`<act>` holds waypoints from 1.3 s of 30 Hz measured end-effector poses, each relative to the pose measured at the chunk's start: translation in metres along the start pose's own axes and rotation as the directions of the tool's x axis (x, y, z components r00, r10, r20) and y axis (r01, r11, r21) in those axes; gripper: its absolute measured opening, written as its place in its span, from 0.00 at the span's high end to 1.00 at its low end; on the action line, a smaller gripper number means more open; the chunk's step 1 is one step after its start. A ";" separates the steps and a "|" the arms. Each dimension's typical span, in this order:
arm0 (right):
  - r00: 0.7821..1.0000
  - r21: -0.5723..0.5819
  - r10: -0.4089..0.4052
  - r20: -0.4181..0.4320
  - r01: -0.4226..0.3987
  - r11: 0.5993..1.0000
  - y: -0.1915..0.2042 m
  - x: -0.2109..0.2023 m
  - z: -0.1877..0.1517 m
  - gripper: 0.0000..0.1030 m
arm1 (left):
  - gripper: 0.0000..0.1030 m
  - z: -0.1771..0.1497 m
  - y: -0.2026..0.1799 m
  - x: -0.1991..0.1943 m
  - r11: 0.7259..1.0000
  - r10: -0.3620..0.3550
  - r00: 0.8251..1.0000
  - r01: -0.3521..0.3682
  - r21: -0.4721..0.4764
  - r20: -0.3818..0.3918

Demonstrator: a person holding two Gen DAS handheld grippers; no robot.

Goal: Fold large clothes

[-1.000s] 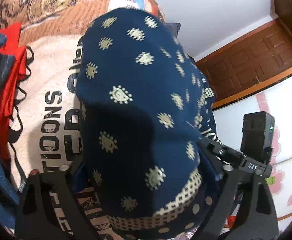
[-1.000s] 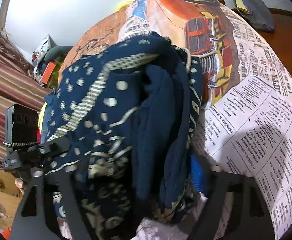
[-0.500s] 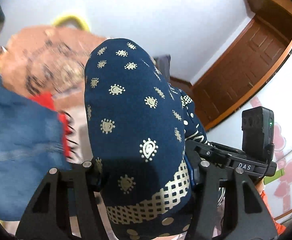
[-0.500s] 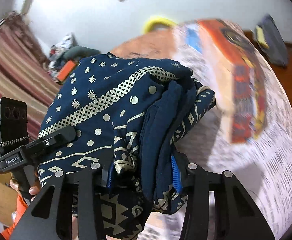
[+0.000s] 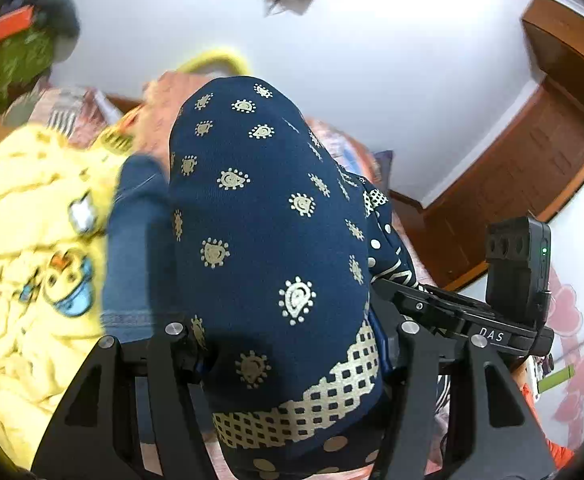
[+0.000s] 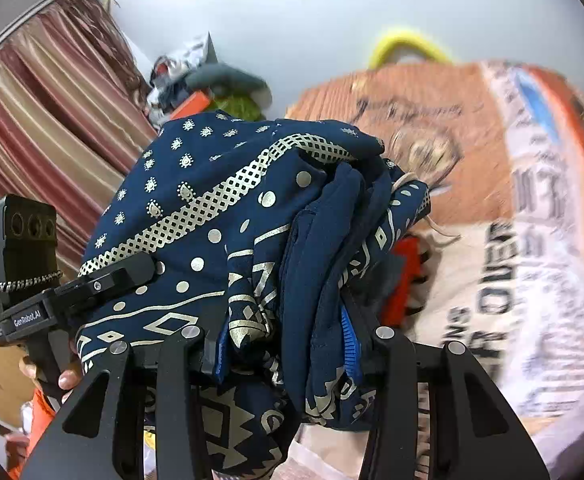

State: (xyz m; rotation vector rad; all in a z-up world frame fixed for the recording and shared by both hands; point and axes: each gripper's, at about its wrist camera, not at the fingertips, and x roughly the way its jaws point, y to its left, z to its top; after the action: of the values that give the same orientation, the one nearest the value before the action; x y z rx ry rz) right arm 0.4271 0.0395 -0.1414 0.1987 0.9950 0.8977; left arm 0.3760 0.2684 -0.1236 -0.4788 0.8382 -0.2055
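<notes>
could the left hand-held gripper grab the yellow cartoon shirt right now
Probably not as things stand: the left hand-held gripper is already clamped on the bundled navy patterned garment, which fills its jaws. The yellow shirt lies off to the side, beyond the bundle.

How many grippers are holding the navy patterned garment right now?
2. The left gripper clamps the navy patterned garment at one end; the right gripper clamps a bunched part of it, seen in the right wrist view.

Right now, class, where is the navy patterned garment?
The navy patterned garment fills the centre of both wrist views, bundled and clamped between the left gripper and the right gripper, above the printed bedspread.
</notes>
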 end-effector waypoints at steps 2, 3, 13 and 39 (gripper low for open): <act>0.999 0.018 -0.005 -0.044 0.006 1.000 -0.004 0.026 -0.005 0.61 | 0.42 -0.007 0.029 0.015 0.999 0.018 0.999 -0.020 -0.047 -0.045; 0.998 0.027 -0.010 -0.068 0.011 1.000 -0.007 0.039 -0.008 0.61 | 0.42 -0.013 0.042 0.027 0.996 0.033 0.997 -0.038 -0.075 -0.074; 0.986 -0.069 -0.058 -0.157 0.048 0.996 -0.016 0.076 -0.029 0.57 | 0.24 -0.043 0.089 0.067 0.992 0.055 0.994 -0.066 -0.104 -0.098; 0.956 -0.179 -0.292 -0.032 0.282 0.943 0.008 0.001 -0.065 0.15 | 0.01 -0.084 0.012 -0.020 0.908 0.410 0.910 -0.413 0.072 0.056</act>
State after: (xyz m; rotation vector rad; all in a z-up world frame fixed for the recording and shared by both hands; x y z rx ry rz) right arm 0.3713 0.0300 -0.1745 -0.1186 0.9646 0.7190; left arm 0.2990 0.2591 -0.1644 -0.2178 0.8692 0.1602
